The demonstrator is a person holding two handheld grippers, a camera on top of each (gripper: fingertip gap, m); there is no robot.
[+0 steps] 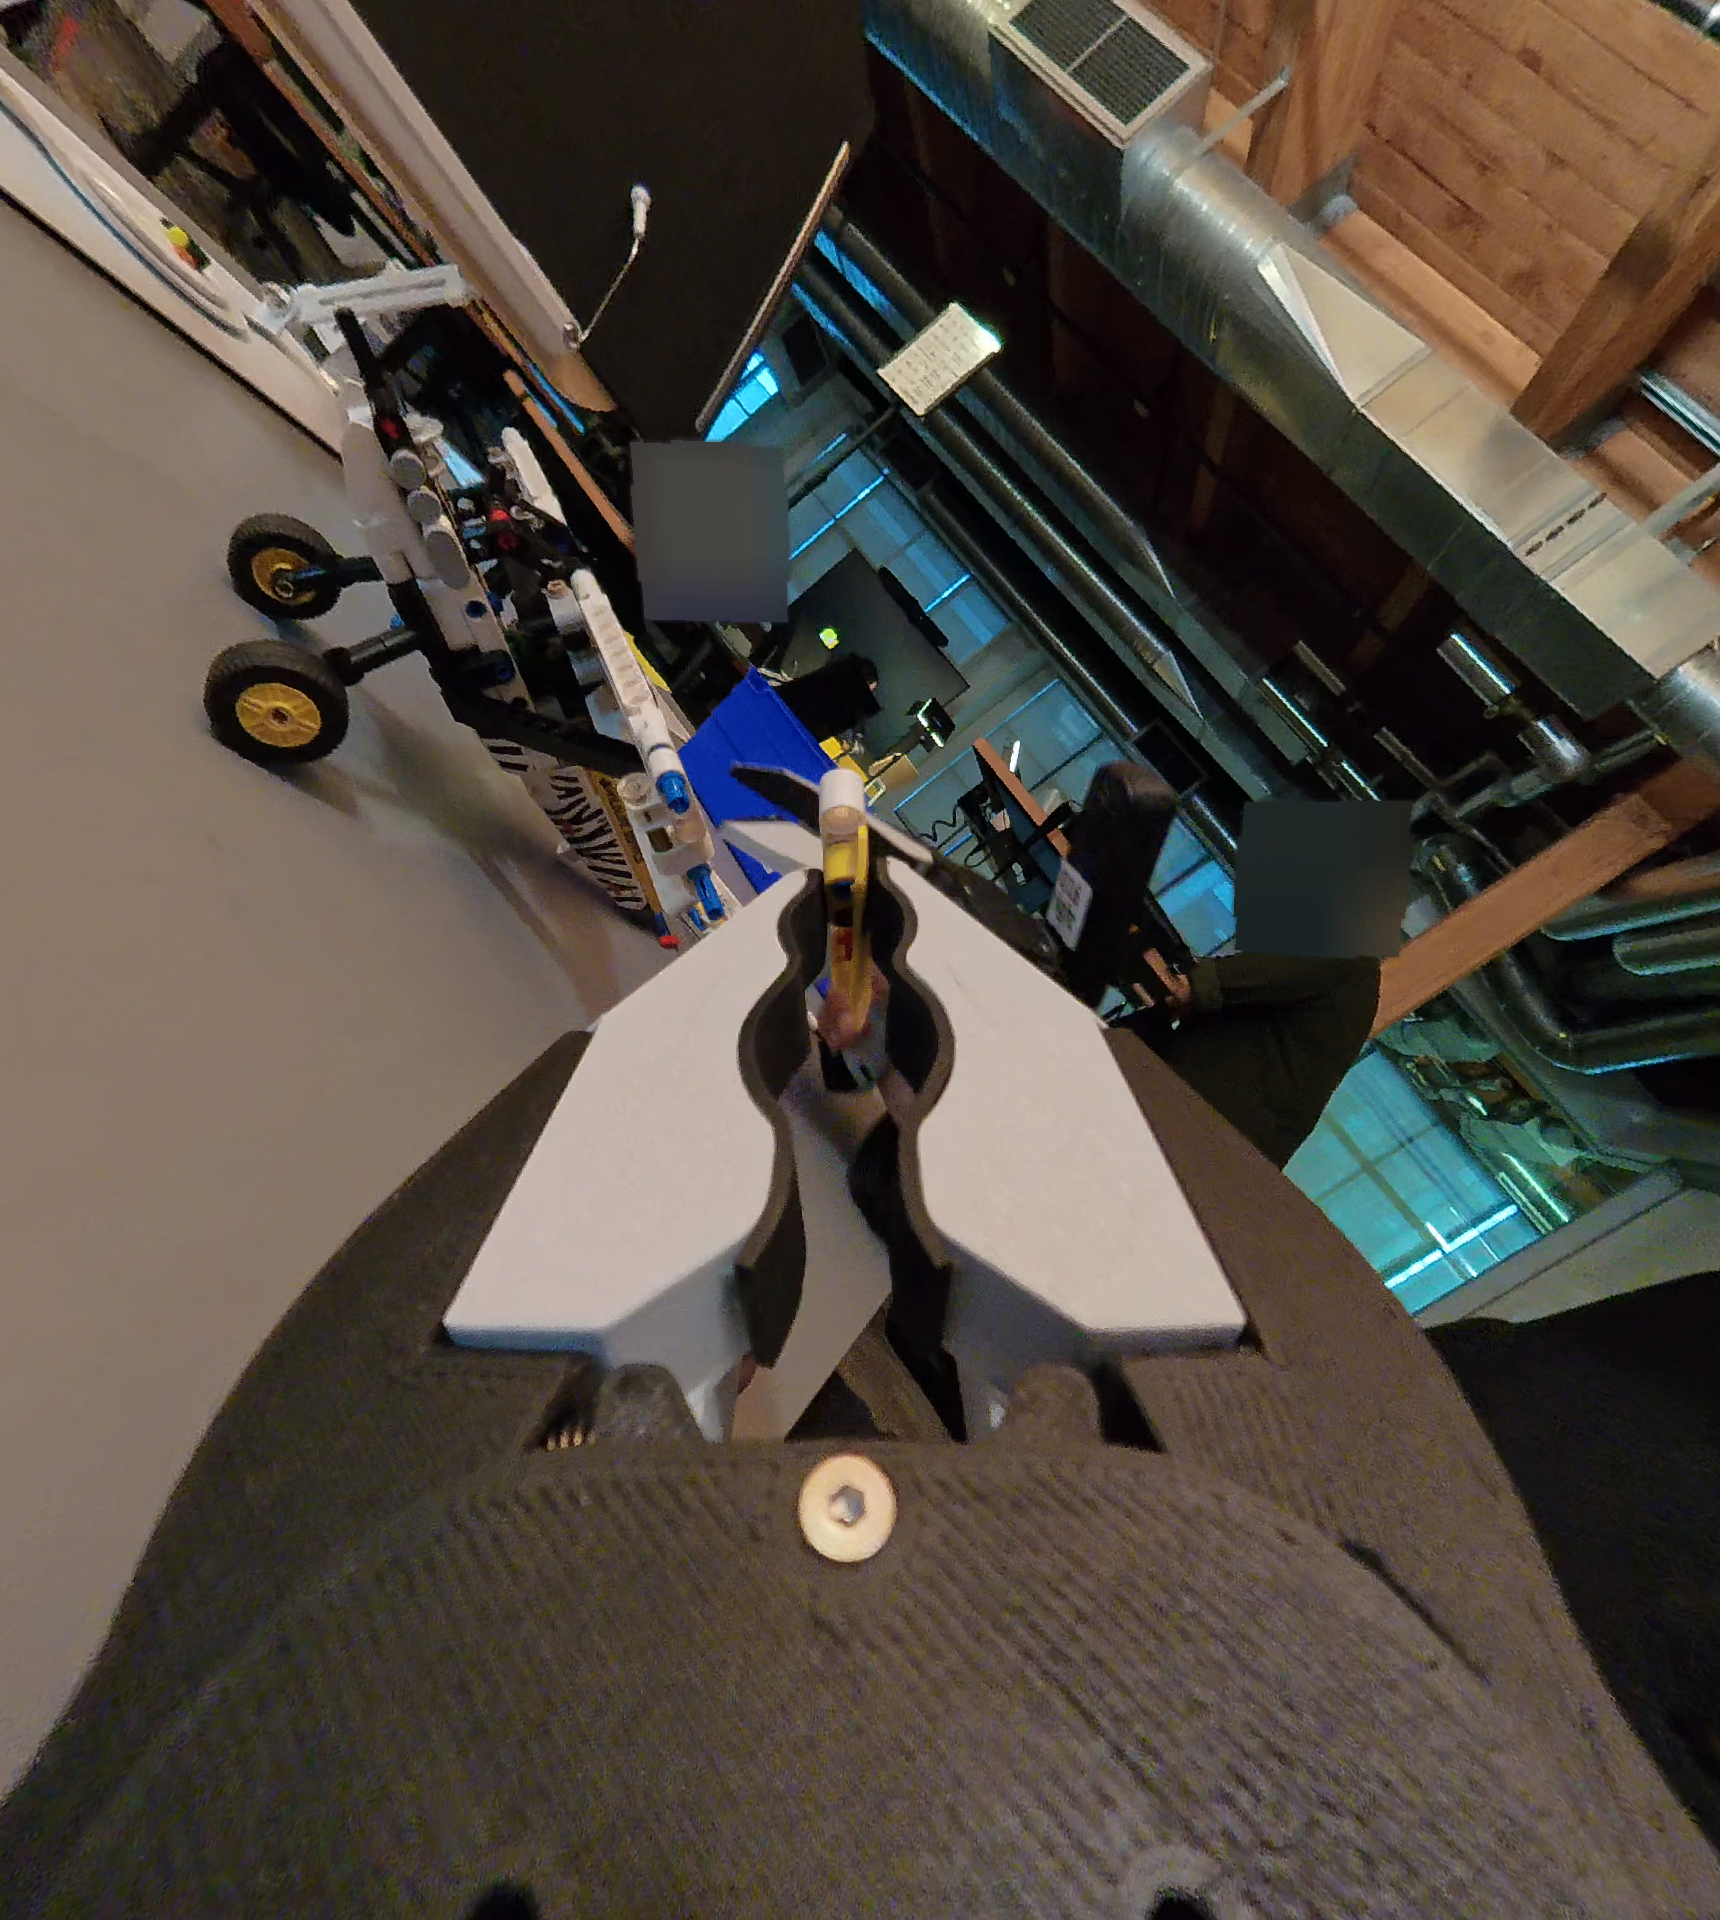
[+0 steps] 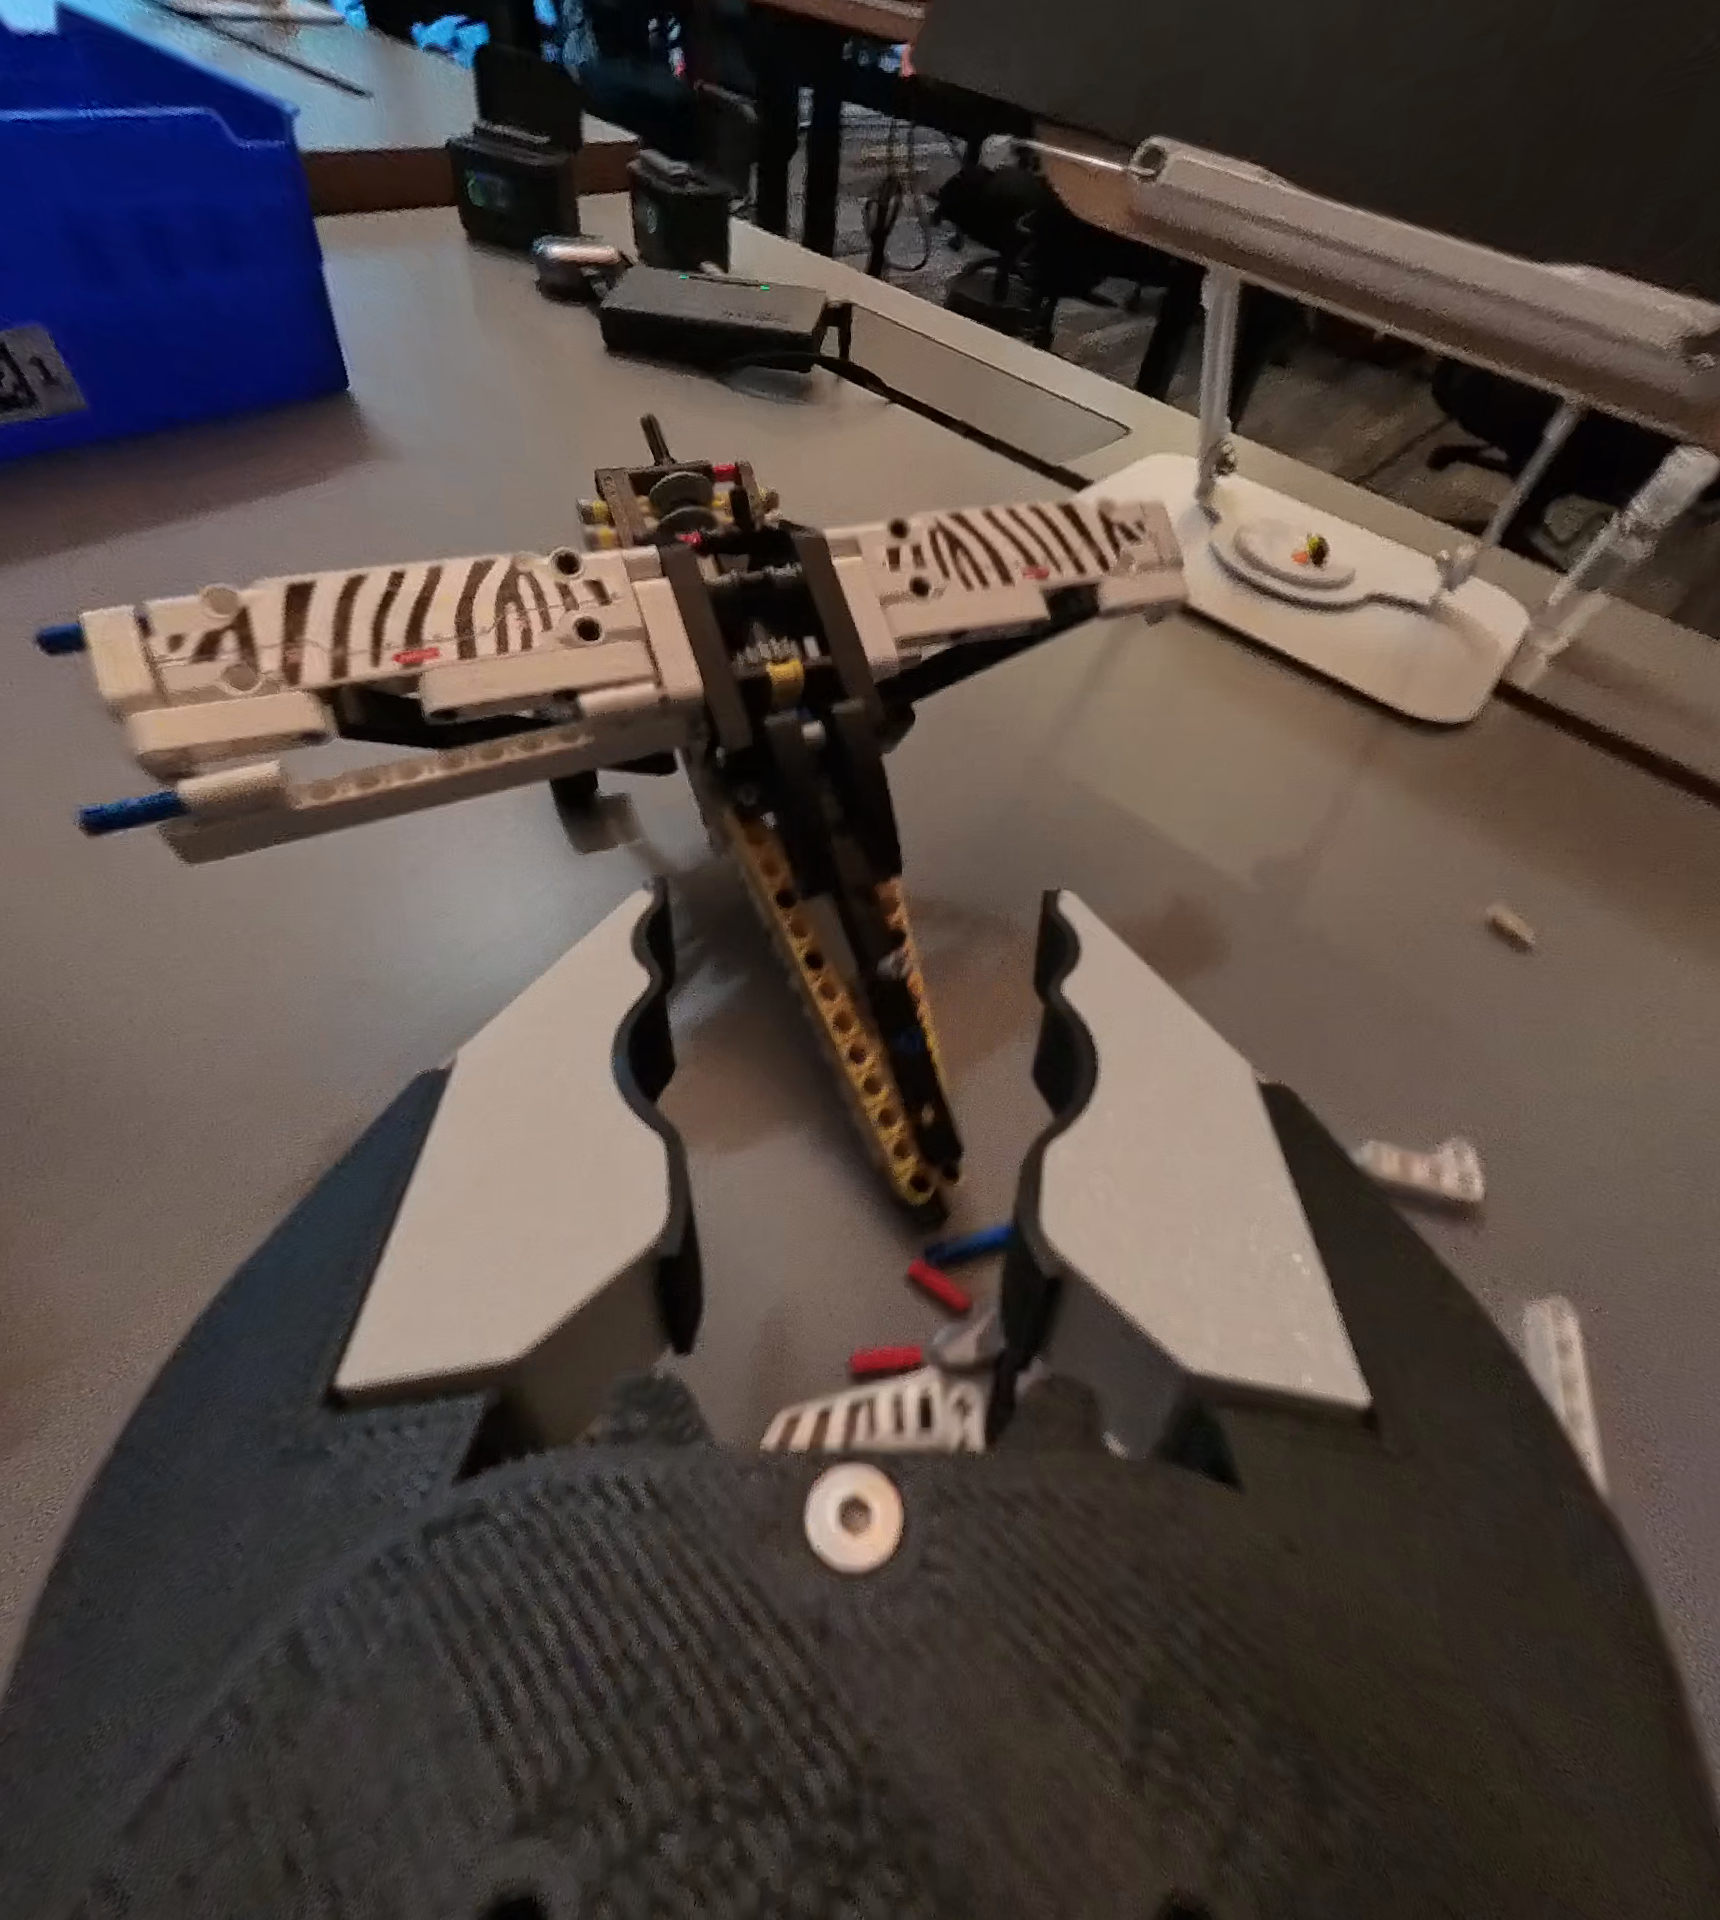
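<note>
In the left wrist view my left gripper (image 1: 848, 894) is shut on a thin yellow brick beam (image 1: 851, 925) with a white cap (image 1: 843, 795). It holds the beam in the air, pointing away from the camera. A brick-built plane model (image 1: 482, 623) with black-and-yellow wheels (image 1: 279, 712) stands on the grey table (image 1: 108, 935) to its left. In the right wrist view my right gripper (image 2: 854, 914) is open. Its fingers (image 2: 544, 1143) stand on either side of the plane's black-and-yellow tail boom (image 2: 856, 1049) without touching it. The zebra-striped wings (image 2: 399, 623) spread beyond the fingertips.
Loose parts lie on the table (image 2: 1355, 987) near my right gripper: red pins (image 2: 939, 1283), a blue pin (image 2: 970, 1242), a striped panel (image 2: 877, 1418) and grey pieces (image 2: 1427, 1169). A blue bin (image 2: 87, 239) stands far left and a white stand base (image 2: 1355, 613) far right. A person (image 1: 1271, 1039) sits beyond. The white stand base (image 2: 1355, 613) is about 35 cm from my right fingertips.
</note>
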